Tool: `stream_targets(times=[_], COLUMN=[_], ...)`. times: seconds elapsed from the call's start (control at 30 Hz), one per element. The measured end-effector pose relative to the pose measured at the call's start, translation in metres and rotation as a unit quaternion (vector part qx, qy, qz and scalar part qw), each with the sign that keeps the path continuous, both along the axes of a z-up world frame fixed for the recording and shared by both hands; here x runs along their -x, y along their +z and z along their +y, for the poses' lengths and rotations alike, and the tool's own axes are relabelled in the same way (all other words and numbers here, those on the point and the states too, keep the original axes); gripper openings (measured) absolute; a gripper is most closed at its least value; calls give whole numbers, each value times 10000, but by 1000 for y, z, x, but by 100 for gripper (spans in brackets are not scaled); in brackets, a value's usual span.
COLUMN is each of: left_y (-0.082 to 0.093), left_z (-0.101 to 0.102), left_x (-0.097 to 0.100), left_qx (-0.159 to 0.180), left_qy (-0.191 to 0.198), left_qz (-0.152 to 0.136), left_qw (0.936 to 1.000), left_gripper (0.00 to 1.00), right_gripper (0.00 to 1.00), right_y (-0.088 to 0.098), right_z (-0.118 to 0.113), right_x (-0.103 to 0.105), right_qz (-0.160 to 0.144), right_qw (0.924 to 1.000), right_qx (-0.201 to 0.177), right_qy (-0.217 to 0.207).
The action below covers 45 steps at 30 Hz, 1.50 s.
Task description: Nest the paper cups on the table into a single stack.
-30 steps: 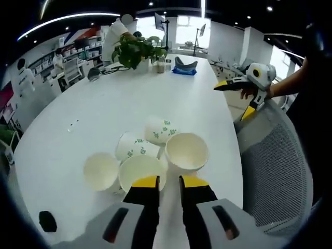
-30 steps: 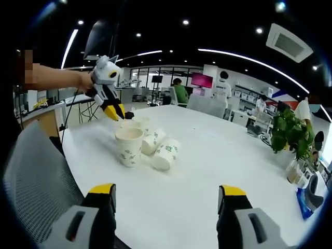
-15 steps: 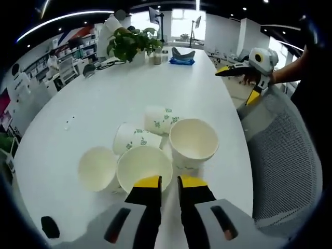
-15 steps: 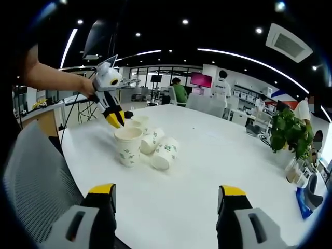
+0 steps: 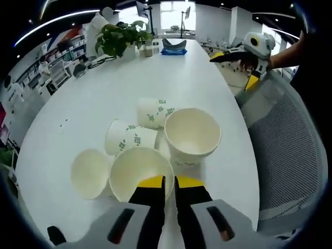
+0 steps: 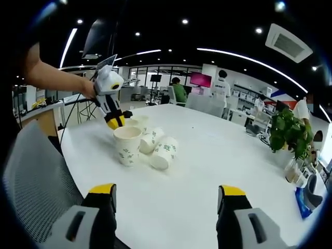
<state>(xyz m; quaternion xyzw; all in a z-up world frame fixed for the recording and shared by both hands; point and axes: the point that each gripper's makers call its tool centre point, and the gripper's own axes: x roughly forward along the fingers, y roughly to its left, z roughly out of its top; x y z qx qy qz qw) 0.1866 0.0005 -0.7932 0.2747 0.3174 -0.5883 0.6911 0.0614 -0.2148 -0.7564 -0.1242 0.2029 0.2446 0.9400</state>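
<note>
On my left gripper view I count five paper cups clustered on the white counter (image 5: 129, 78): three upright and open-mouthed, two lying on their sides with green print showing. The nearest upright cup (image 5: 140, 171) sits right at my left hand-held gripper (image 5: 165, 182), whose yellow-tipped jaws are drawn nearly together with only a thin slit between them. I cannot tell whether they pinch the cup's near rim, since the rim runs under the tips. A second upright cup (image 5: 192, 136) stands just beside it on the right, and a third (image 5: 89, 172) on the left. The two tipped cups (image 5: 130, 139) (image 5: 155, 112) lie behind, touching each other.

From the right gripper view the cluster is partly hidden: I make out one upright cup (image 6: 127, 145) and two lying cups (image 6: 164, 152), with the others screened behind them. My right hand-held gripper (image 6: 166, 199) has its jaws spread wide, nothing between them. A potted plant (image 5: 118, 37) stands at the far end, and a mesh chair (image 5: 288, 150) beside the counter's edge.
</note>
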Motion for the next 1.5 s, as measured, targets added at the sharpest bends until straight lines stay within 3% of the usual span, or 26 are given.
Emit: stream_targets(times=[0.67,1.0,1.2,1.5], left_y=[10,30,32,55], left_z=[2,12,16,12], left_x=[10,12,12,17], left_qx=[256,253,188,204], left_qy=[321,442,525,519], left_qz=[119,-20,-35,-147], left_qw=[9991,9987,9984,9983], left_gripper=[0,0,0,0], right_gripper=[81,81,82,82], right_y=[2,2,2,1], right_z=[1,2,4,5], right_x=[0,0,1,1], right_qz=[-33,-31,-20,3], right_qw=[10000,10000,9999,9999], right_qx=[-56,-82,-71,-69], right_qy=[13,45,93,129])
